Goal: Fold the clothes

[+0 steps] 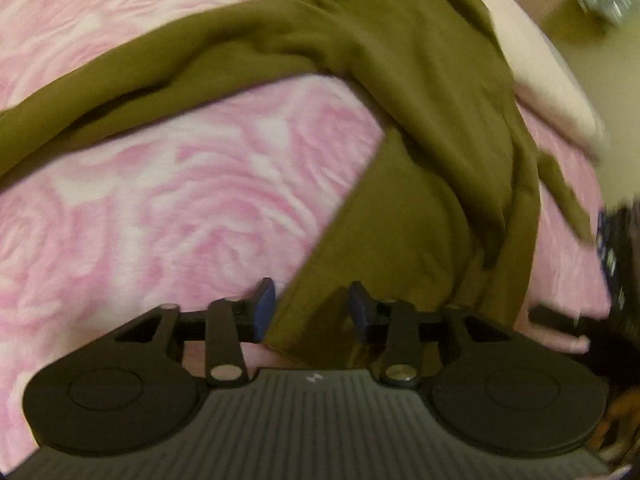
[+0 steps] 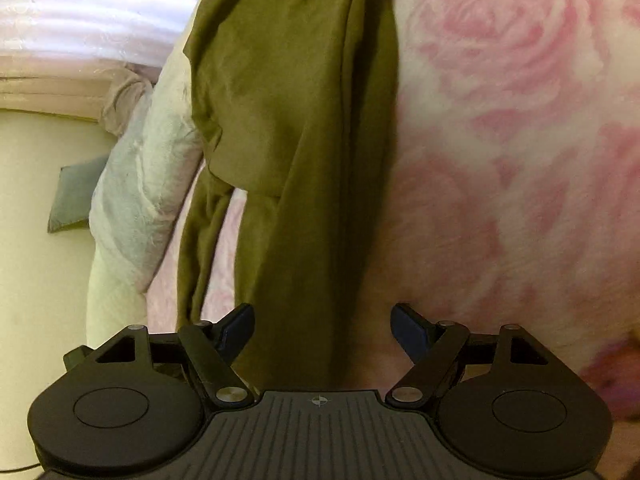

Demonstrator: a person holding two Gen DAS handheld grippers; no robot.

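An olive-green garment lies crumpled across a pink rose-patterned blanket. One long strip of it runs down to my left gripper. The cloth's end sits between the blue pads, which stand a little apart and do not press it. In the right wrist view the same garment stretches away as a long folded band. My right gripper is wide open just above it, the band's near end lying between the fingers, on the blanket.
A cream quilt edges the bed, also in the left wrist view as the quilt. Beyond it is pale floor with a grey cushion. A dark blurred object sits at the left wrist view's right edge.
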